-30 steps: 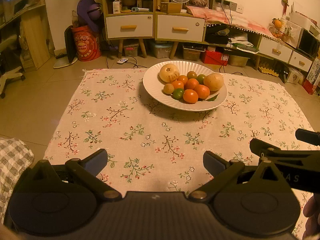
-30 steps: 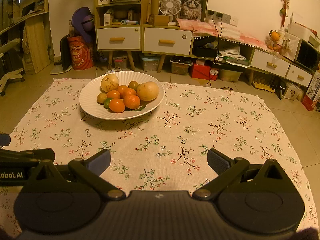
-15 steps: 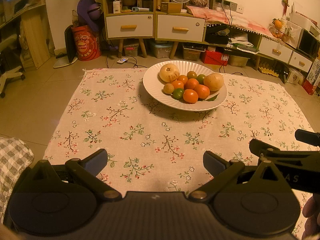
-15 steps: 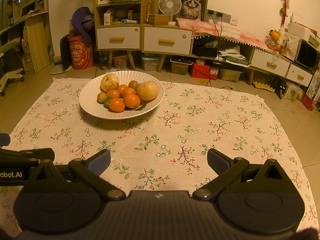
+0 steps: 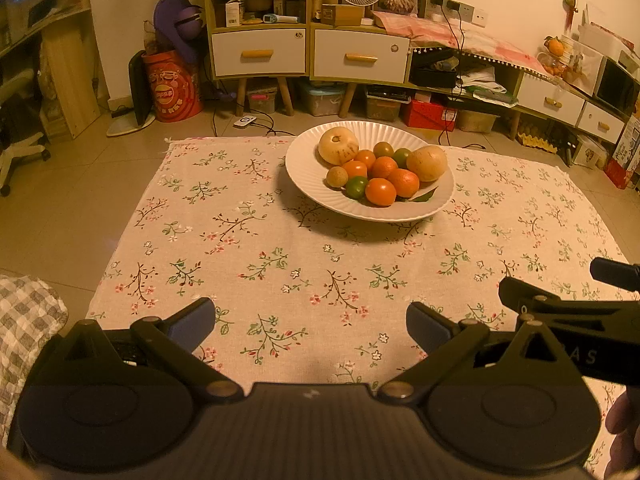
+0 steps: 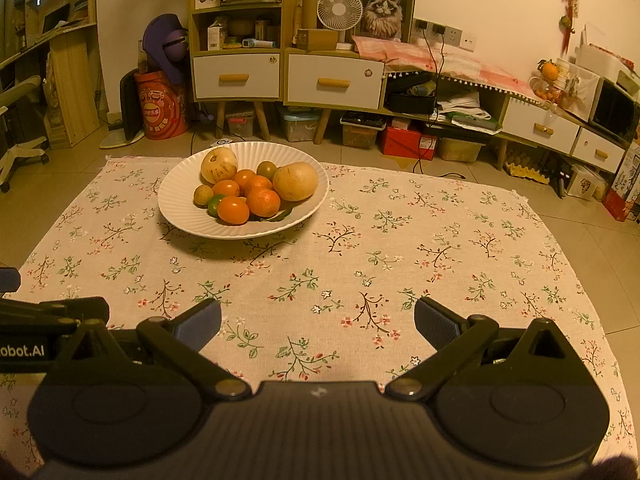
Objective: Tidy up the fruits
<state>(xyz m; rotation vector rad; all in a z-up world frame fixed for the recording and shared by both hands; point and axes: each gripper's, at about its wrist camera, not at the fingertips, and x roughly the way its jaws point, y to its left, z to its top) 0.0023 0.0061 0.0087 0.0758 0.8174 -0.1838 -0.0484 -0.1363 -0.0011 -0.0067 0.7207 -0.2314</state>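
Observation:
A white ribbed plate (image 5: 304, 172) (image 6: 176, 212) stands on a floral cloth (image 5: 280, 264) (image 6: 360, 264) on the floor. It holds two pale round fruits (image 5: 338, 146) (image 6: 295, 181), several oranges (image 5: 380, 192) (image 6: 263, 201) and small green fruits (image 5: 356, 187) (image 6: 215, 204). My left gripper (image 5: 310, 326) is open and empty, low over the cloth's near edge. My right gripper (image 6: 318, 322) is open and empty beside it; it also shows at the right of the left wrist view (image 5: 560, 300).
Wooden cabinets with white drawers (image 5: 308, 52) (image 6: 288, 80) line the far wall. A red drum (image 5: 174, 86) stands at the left. A chair base (image 5: 16, 152) is at far left. Checked fabric (image 5: 24, 320) lies by the cloth's near left corner.

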